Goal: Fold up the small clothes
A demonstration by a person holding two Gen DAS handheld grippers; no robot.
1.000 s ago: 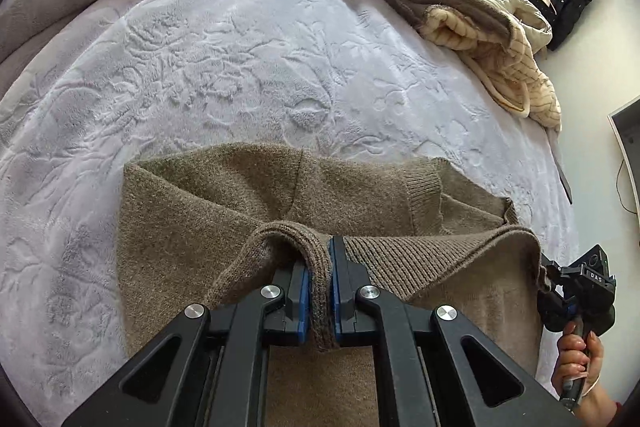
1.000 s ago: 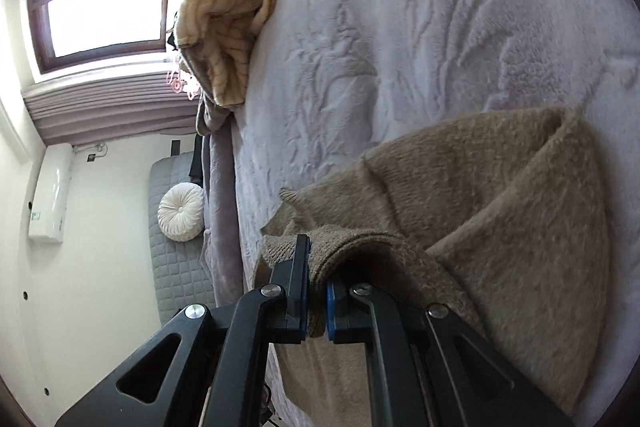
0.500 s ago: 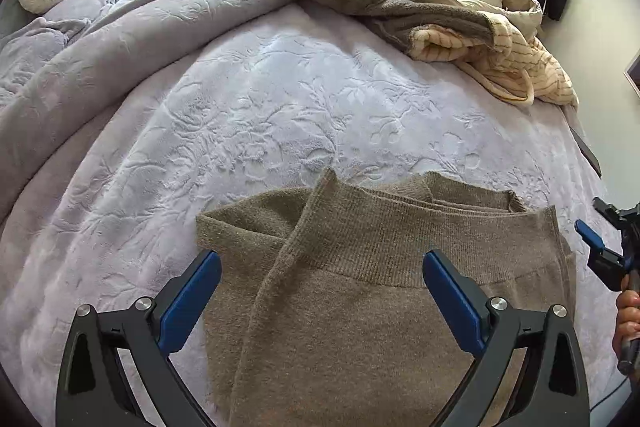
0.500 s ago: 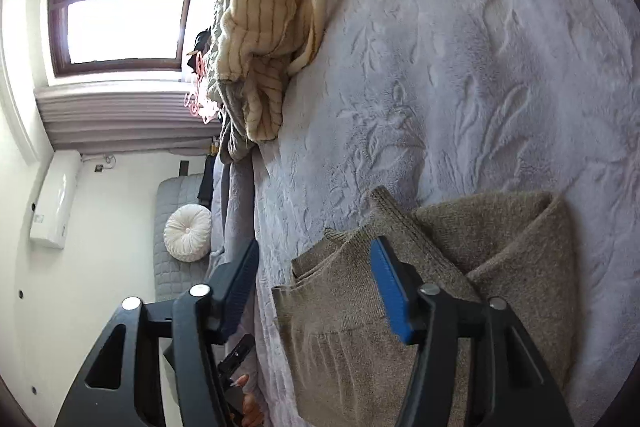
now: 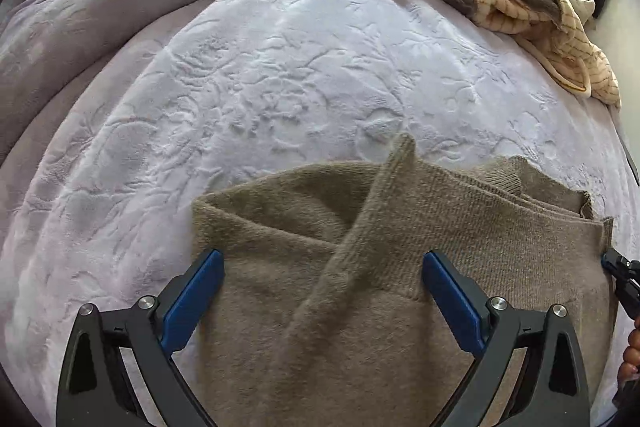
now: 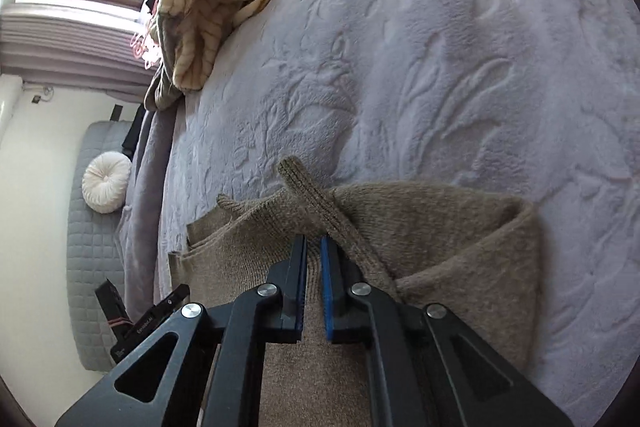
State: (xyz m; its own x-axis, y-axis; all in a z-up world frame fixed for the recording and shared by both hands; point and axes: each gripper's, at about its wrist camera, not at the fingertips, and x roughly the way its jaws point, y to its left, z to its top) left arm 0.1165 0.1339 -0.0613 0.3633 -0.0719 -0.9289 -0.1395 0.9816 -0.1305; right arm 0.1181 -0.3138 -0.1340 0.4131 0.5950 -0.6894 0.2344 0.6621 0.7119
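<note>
Very little lettering is showing anywhere. In the right wrist view, the black body of the left gripper [image 6: 150,319], appearing at the lower left edge, is carrying a small line of white print along its side, and a second tiny white mark lower down near its end; both are too small and blurred to be read with any confidence. In the left wrist view, nothing legible is appearing on any surface.

The black left gripper with blue pads [image 5: 322,277] is held with its fingers spread wide. The black right gripper with blue pads [image 6: 314,259] is nearly closed, a narrow gap left between its fingers.
</note>
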